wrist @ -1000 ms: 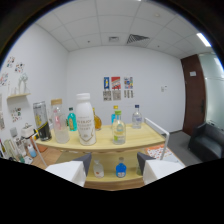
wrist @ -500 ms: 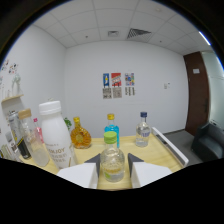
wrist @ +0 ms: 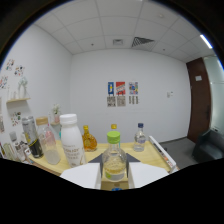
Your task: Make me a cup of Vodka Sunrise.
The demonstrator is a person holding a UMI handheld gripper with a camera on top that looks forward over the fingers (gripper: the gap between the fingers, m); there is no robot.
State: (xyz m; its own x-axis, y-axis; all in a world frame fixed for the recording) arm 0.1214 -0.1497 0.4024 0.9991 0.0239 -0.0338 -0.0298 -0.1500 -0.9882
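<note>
As we look forward along the gripper, we see its two pale fingers level and pointing straight over the near edge of the wooden table. A clear bottle with a green cap stands upright between them. We cannot tell whether the fingers press on its sides or leave a gap, so we cannot say if they grasp it or stand released around it.

The bottle has a rounded green cap, a narrow neck and a clear body that widens toward the fingers. A pale yellowish liquid fills its lower part. Its base is hidden behind the fingers.

Just beside the left finger stands a tall white bottle with a white cap. Beyond it we see a squat amber bottle, and to the far side of the table a clear bottle with a blue cap. A small yellow cap shows directly behind the green one. Farther left are a clear bottle and a dark can. On the white back wall hang several small posters, and a dark door stands at the right.
</note>
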